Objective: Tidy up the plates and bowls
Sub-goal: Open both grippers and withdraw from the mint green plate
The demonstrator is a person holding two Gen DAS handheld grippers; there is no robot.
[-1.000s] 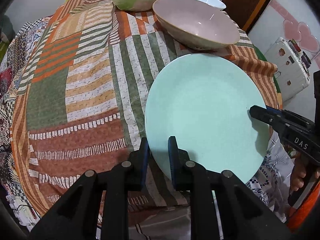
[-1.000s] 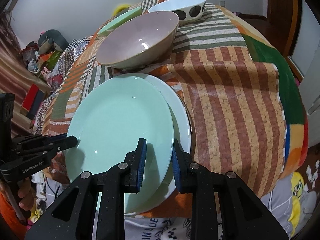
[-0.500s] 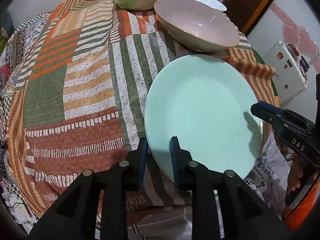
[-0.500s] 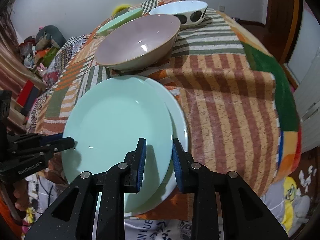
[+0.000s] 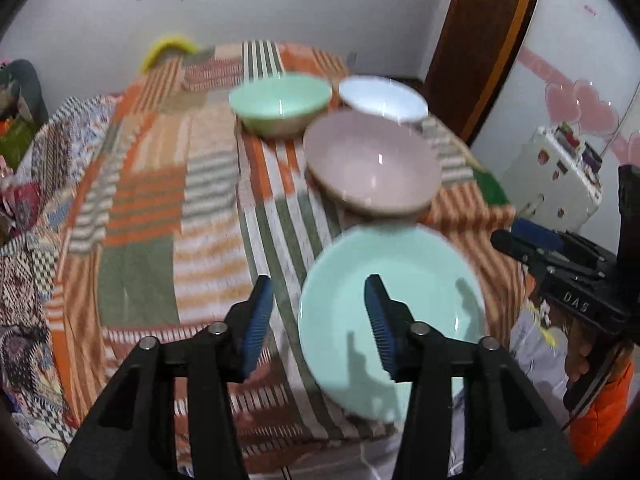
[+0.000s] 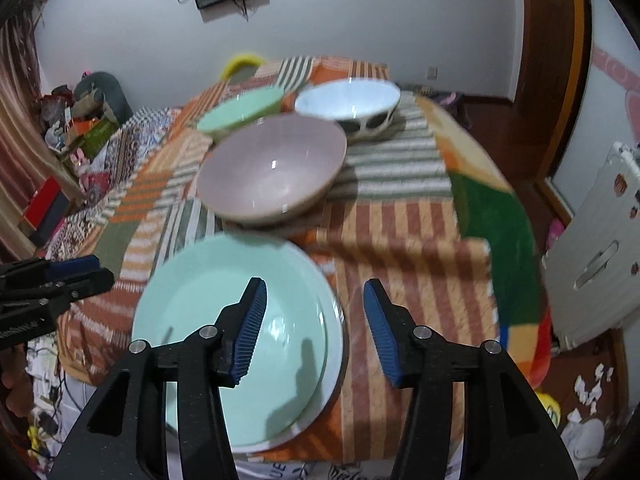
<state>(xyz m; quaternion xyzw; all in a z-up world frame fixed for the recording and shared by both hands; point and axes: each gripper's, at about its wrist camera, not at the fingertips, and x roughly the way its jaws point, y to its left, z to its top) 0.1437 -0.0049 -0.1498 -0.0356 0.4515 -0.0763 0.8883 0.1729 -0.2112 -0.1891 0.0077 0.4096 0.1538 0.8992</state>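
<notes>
Plates look sorted: mint plate [image 6: 224, 312] lies stacked on white plate [image 6: 334, 344] at the surface's near edge. Pink bowl [image 6: 272, 172], green bowl [image 5: 280, 102] and spotted white bowl [image 6: 348, 104] sit unstacked farther back. Left claw [image 5: 318, 320] and right claw [image 6: 314, 330] gape empty.

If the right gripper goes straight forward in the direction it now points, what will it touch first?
Probably the striped tablecloth just right of the stacked green plate. The open right gripper points past the plate's rim; further along stands the pink bowl. Depth is hard to judge here.
</notes>
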